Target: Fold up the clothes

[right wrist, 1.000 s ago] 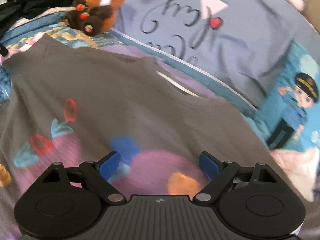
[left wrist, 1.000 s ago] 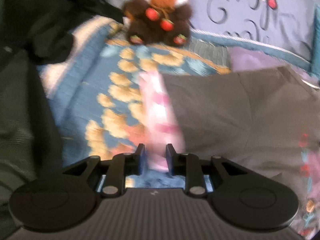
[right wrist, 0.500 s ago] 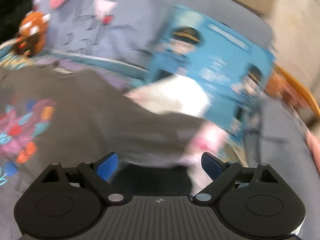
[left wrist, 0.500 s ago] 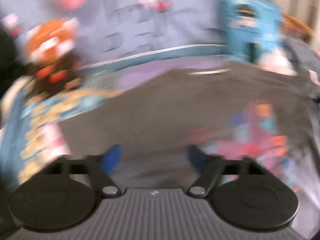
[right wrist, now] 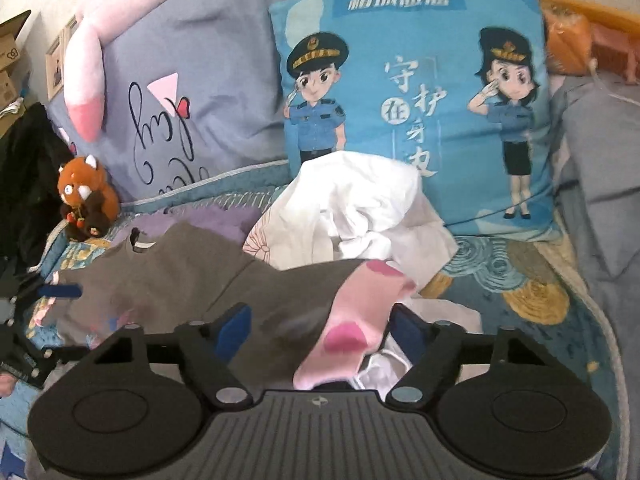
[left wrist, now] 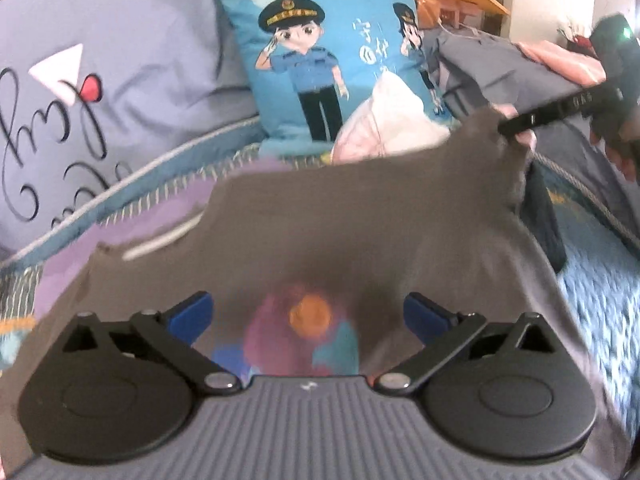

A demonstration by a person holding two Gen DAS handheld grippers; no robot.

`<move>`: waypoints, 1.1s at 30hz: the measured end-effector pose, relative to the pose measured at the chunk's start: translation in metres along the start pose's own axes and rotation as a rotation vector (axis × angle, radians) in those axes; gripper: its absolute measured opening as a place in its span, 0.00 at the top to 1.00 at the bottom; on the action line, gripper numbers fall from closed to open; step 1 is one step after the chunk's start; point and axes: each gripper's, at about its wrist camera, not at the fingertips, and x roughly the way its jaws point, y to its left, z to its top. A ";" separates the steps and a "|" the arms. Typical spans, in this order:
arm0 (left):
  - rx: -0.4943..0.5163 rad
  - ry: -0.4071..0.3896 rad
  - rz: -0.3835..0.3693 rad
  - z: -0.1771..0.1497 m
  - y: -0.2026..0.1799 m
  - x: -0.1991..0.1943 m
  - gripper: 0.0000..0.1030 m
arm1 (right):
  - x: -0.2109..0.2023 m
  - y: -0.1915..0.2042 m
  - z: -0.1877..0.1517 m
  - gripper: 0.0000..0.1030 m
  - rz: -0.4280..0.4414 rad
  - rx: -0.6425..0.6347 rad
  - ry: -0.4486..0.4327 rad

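My left gripper [left wrist: 306, 314] fingers spread, opening over the grey shirt [left wrist: 360, 232] mid-frame on the bed [right wrist: 532, 288]; my right gripper [right wrist: 318, 330] fingers closing around its pink-trimmed sleeve [right wrist: 348, 332], lower centre.

Right gripper [right wrist: 320, 326] closing, a pink cuff [right wrist: 352, 332] of the grey shirt [right wrist: 180, 272] between its jaws. Behind: white cloth [right wrist: 360, 208] against a blue cushion [right wrist: 412, 80].

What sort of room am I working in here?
Most likely a bedroom, with the work done on a bed: a patterned quilt, a blue cartoon pillow propped against grey bedding, and a plush toy beside the grey shirt.
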 end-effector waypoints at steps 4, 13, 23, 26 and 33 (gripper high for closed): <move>-0.041 -0.035 0.030 0.040 0.022 0.022 0.00 | 0.013 -0.008 0.012 0.85 0.033 0.029 0.015; -0.008 0.022 0.031 0.097 0.064 0.073 0.00 | -0.010 0.026 0.006 0.93 -0.012 -0.117 -0.060; 0.135 0.067 0.115 0.075 0.036 0.089 0.00 | -0.058 0.099 -0.002 0.93 -0.174 -0.407 -0.193; 0.089 0.070 0.145 0.073 0.036 0.101 0.00 | -0.062 0.115 0.001 0.93 -0.208 -0.468 -0.215; 0.016 0.057 0.398 0.077 0.032 0.142 0.00 | -0.058 0.116 0.018 0.92 -0.284 -0.426 -0.193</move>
